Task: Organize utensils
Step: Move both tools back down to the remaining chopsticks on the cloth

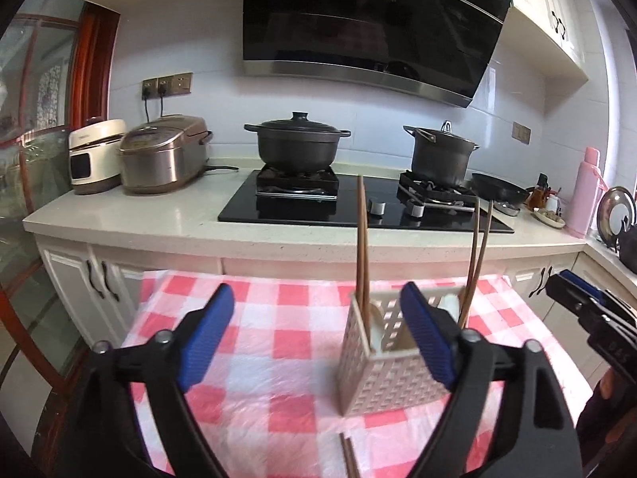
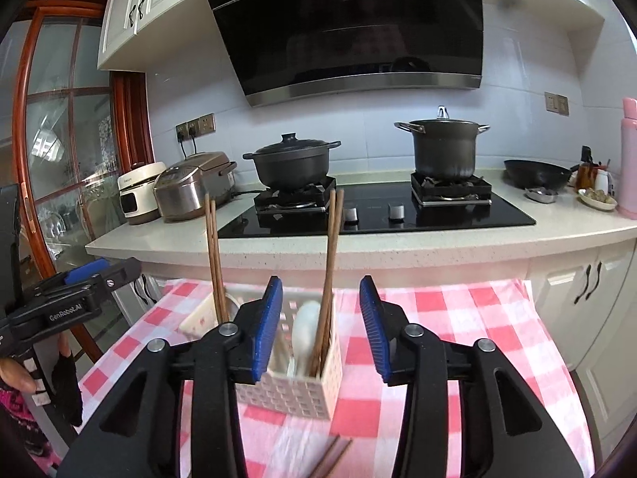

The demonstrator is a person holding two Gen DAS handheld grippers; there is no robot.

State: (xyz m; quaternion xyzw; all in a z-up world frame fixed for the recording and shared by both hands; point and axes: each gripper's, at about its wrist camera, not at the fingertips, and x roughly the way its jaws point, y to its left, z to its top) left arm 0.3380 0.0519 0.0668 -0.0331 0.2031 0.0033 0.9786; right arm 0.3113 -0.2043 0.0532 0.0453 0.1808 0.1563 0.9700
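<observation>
- A perforated white utensil caddy (image 2: 294,382) stands upright on a table spread with a pink-and-white checked tablecloth (image 2: 458,318), set in front of a kitchen counter with a black gas hob (image 2: 370,215).
- Already sorted: one pair of wooden chopsticks (image 2: 213,259) stands in the caddy's left compartment, a second pair of wooden chopsticks (image 2: 332,263) leans in the right compartment, and a white spoon (image 2: 306,326) rests beside that second pair.
- Left to do, by the look of it: a loose pair of chopsticks (image 2: 330,458) lies flat on the cloth just in front of the caddy, only partly in view at the bottom edge of both wrist views.
- The right gripper (image 2: 321,328) hovers above the caddy with its blue-padded jaws apart and nothing between them.
- The left gripper (image 1: 316,336) is likewise spread wide and empty, held to the caddy's left side, its right pad crossing in front of the caddy's wall in its own view.
- Judged from this, the job is mostly finished, with the loose pair the one visible item not yet stowed; whether other utensils lie outside the frames cannot be told.
</observation>
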